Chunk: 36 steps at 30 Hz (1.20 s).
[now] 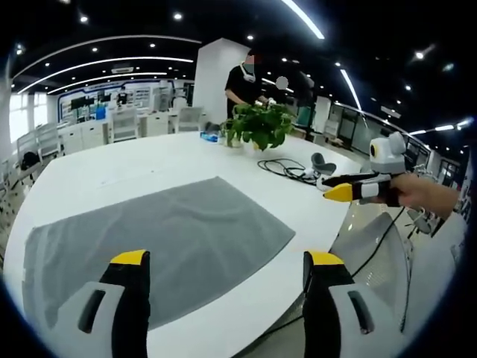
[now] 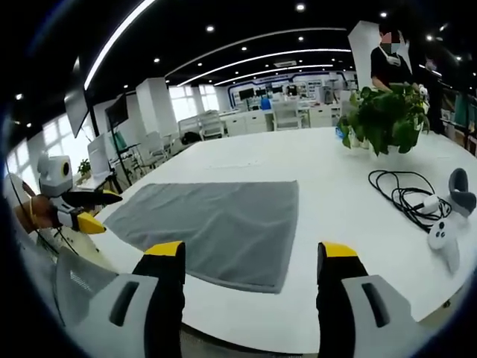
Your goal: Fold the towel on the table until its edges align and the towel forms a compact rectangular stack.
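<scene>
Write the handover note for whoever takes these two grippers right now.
Left gripper: open, holding nothing, above the near edge of the towel.
Right gripper: open, holding nothing, facing the towel's near edge.
Towel: spread flat on the white table, one layer, no fold yet.
Nearby: plant, black cable, white controller.
Done: nothing.
Left: all the folding, until the edges line up in a compact rectangle.

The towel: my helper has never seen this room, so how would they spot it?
On the big white table, look at the near side, away from the plant and black cable. The towel lies there flat and unfolded, the table's one grey cloth.
</scene>
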Motion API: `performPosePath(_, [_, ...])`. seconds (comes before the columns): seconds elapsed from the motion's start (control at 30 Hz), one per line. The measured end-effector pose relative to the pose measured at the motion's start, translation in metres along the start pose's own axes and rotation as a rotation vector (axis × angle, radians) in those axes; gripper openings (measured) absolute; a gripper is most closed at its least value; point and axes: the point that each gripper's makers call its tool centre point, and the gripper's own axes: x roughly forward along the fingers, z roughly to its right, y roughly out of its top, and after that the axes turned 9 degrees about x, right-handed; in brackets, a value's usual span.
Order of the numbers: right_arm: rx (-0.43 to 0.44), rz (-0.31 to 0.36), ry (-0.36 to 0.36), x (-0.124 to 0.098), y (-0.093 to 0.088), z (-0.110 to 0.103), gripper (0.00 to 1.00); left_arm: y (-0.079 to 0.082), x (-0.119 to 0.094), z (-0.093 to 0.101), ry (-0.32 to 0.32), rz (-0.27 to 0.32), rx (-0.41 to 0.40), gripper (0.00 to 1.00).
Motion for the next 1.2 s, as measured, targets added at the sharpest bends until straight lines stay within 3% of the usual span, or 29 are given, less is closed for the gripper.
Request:
performPosePath(0.53, [-0.055,0.01,0.057,0.008,0.034,0.031,0.72,0.013,0.01,0.029,0.039,-0.009,0.008,0.85])
performPosePath(0.9, [-0.101,-0.016,0.119,0.025,0.036,0.047,0.7,0.012,0.027,0.047,0.07,-0.021,0.017,0.84])
performPosePath(1.2, [-0.089,0.023,0.127,0.047,0.05,0.056,0.69,0.017,0.046,0.051,0.019,-0.045,0.082,0.83])
